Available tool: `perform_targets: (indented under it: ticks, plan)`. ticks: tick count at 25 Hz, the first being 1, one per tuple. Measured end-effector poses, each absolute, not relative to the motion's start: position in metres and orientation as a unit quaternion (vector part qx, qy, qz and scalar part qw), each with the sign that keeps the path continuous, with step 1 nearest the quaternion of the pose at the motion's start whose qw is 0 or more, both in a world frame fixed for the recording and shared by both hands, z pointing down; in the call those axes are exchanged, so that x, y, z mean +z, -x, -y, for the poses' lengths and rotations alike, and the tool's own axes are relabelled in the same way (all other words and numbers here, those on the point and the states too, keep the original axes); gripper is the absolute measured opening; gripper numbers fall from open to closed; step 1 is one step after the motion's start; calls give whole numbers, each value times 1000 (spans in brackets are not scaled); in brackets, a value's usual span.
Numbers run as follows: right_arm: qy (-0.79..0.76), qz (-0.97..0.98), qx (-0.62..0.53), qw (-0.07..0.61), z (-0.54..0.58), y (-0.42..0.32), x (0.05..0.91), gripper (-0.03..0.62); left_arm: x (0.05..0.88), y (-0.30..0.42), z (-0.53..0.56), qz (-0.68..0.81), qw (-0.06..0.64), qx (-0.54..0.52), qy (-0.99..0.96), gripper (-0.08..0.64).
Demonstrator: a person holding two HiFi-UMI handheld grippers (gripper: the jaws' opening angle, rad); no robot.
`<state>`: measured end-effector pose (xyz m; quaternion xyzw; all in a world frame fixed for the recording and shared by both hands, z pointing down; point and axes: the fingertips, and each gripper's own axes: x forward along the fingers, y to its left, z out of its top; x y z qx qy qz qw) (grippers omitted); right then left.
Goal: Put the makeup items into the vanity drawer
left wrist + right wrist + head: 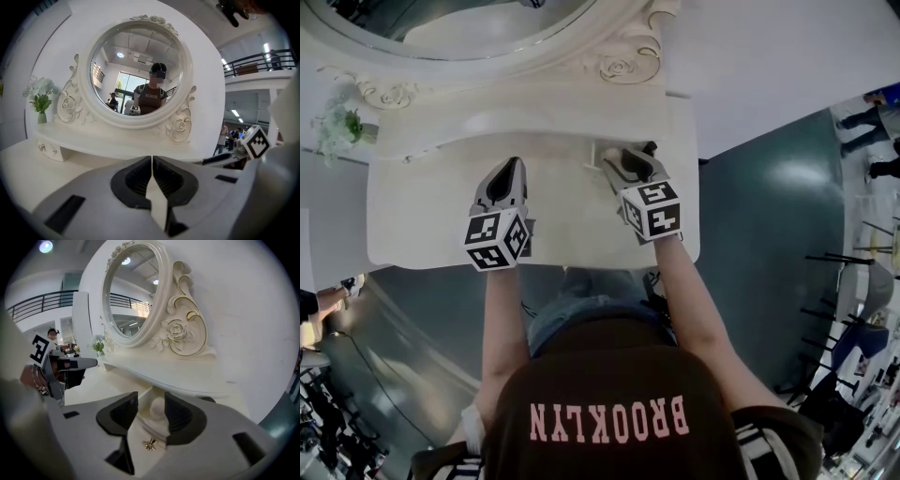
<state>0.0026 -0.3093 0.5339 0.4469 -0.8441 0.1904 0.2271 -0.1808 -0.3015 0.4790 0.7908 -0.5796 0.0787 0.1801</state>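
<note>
Big cream vanity (412, 225) fills the head view. At 11 o'clock the left gripper (152, 158) hovers clenched, empty. At 1 o'clock the right gripper (151, 400) is released, its jaws apart astride the small drawer (149, 430), which is pulled out under the shelf (187, 376). The drawer's long axis runs 6 to 12, and the gold knob (150, 444) faces 6. A pale rounded item (157, 408) lies inside. Likely step: item stowed. Next, push the drawer front toward 12, squarely.

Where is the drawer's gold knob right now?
In the right gripper view, the gold knob sits low and centre, between the right tool's open jaws, on the small cream drawer beneath the vanity shelf.
</note>
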Motion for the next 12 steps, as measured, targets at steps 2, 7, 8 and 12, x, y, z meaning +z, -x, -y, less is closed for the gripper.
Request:
perform_targets:
  ticks: [2, 7, 8, 12]
  plan:
    - [-452, 843, 185, 227, 306, -4, 531, 167, 480, 181, 298, 578, 183, 76, -791, 9]
    - [-485, 839, 145, 200, 298, -14, 508, 0, 476, 180, 292, 572, 180, 65, -797, 9]
    - [-493, 838, 137, 192, 296, -17, 503, -2, 475, 180, 290, 571, 179, 63, -799, 9]
    - [-516, 831, 112, 171, 287, -26, 482, -2, 469, 177, 284, 562, 173, 55, -807, 9]
